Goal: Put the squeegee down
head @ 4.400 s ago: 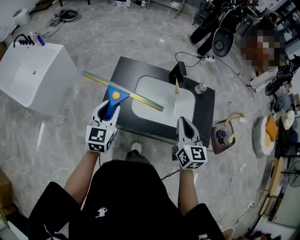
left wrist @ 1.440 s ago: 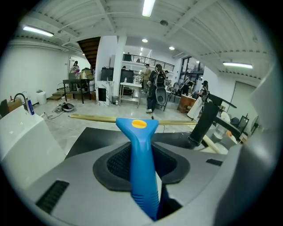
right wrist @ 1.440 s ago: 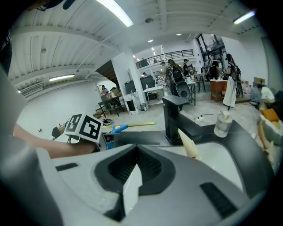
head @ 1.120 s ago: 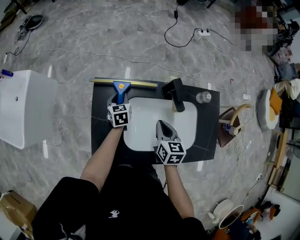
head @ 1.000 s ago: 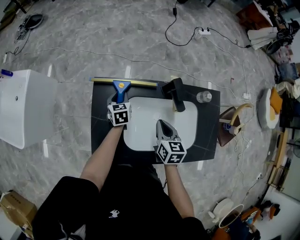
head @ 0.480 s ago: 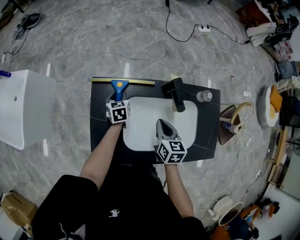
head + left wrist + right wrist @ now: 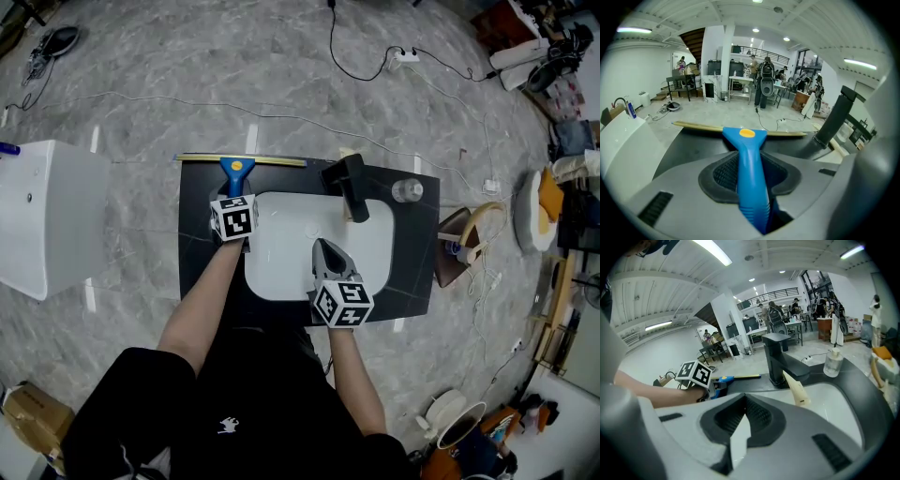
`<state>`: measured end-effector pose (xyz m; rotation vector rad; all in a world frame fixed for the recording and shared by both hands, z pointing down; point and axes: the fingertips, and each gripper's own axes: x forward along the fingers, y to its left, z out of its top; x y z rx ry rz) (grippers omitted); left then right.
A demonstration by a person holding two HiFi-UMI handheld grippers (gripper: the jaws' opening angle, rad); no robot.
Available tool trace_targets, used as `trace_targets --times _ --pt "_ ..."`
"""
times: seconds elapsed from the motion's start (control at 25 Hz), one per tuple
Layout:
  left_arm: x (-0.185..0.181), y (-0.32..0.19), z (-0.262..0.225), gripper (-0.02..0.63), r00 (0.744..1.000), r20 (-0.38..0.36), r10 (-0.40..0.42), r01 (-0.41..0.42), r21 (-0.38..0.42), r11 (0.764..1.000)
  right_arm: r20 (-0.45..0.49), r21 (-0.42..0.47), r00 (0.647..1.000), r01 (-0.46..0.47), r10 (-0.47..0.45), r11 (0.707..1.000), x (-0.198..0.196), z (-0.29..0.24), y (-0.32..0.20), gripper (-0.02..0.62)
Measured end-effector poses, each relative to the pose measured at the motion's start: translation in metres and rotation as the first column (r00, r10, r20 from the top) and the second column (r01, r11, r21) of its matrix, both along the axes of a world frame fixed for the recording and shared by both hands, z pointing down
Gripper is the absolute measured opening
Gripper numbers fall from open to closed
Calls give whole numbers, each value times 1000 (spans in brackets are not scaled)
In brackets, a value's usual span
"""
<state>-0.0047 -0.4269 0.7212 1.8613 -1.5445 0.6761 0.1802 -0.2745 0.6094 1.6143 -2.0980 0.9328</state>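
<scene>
The squeegee (image 7: pixel 234 171) has a blue handle with a yellow button and a long brass-coloured blade. Its blade lies along the far edge of the black counter (image 7: pixel 202 258); whether it touches there I cannot tell. My left gripper (image 7: pixel 233 190) is shut on the blue handle, and in the left gripper view the squeegee (image 7: pixel 746 154) runs straight out between the dark pads of that left gripper (image 7: pixel 751 180). My right gripper (image 7: pixel 324 249) hovers over the white sink basin (image 7: pixel 291 267), shut and holding nothing, as the right gripper (image 7: pixel 739 423) shows in its own view.
A black faucet (image 7: pixel 348 186) stands behind the basin, with a clear soap bottle (image 7: pixel 405 192) to its right. A white tub (image 7: pixel 42 220) sits on the floor at left. Cables (image 7: pixel 281 120) run across the marble floor beyond the counter.
Four seconds ago the squeegee hung slanted in the air before the counter. Over the last second the left gripper and squeegee have shifted slightly left and farther away. The right gripper has kept still.
</scene>
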Motion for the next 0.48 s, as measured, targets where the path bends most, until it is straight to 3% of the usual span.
trace_targets --times 0.36,0.48 --pt "-2 -1 2 135 1000 15 -13 13 -21 1000 4 8 1000 2 -2 1000 4 -4 10 2" --pt "-2 1 0 201 1000 9 -9 9 -14 1000 11 22 1000 10 -10 1000 7 -7 13 2"
